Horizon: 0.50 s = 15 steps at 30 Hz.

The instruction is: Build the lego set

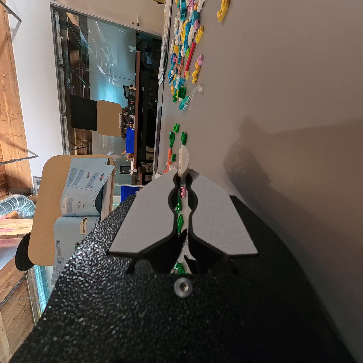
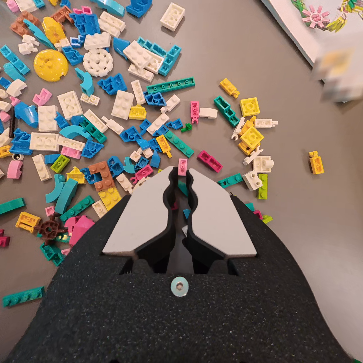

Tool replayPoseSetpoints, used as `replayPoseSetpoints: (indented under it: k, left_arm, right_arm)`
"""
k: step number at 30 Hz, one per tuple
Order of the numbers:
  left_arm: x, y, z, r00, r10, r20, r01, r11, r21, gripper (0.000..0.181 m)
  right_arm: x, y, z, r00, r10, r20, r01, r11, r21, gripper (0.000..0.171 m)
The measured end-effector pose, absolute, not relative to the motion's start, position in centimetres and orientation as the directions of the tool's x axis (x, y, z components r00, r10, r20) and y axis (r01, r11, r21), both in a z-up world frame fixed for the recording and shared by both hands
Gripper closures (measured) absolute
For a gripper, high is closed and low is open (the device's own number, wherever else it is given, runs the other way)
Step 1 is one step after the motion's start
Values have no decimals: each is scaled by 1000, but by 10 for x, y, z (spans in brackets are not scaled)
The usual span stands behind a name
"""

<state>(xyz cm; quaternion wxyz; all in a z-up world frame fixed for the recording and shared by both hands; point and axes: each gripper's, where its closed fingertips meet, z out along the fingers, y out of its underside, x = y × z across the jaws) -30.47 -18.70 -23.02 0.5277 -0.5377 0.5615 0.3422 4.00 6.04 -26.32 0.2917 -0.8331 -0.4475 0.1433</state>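
In the left wrist view my left gripper (image 1: 182, 174) is shut on a white rounded plate (image 1: 183, 160), held edge-on just above the grey table (image 1: 275, 98). Green and pink pieces (image 1: 179, 208) show through the gap between its fingers. In the right wrist view my right gripper (image 2: 181, 171) is shut on a small light pink plate (image 2: 182, 167), held above a wide scatter of loose bricks (image 2: 98, 98) in white, blue, teal, yellow and pink.
Green leaf pieces (image 1: 174, 135) and an orange piece (image 1: 169, 155) lie beyond the left gripper, with a brick pile (image 1: 184, 49) farther off. An open instruction booklet (image 1: 84, 196) leans on a wooden stand. Another booklet (image 2: 324, 29) lies at the right view's top right. Left tips to right tips: about 45 centimetres.
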Motion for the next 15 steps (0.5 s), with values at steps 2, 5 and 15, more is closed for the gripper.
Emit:
replayPoseSetpoints:
  k: [2, 5, 15]
  left_arm:
    - [-305, -187, -230, 140, -243, -960, -964, 187, -188, 177]
    - [-305, -186, -230, 149, -245, -958, -963, 184, -197, 177]
    - [-307, -185, -224, 174, -219, -960, -961, 176, -214, 177]
  right_arm:
    - [40, 60, -260, 550, 834, 44, 674, -413, -613, 164]
    - [31, 55, -247, 517, 853, 68, 694, -372, -616, 164]
    - [-111, -46, -180, -55, 983, 172, 763, 153, -628, 164]
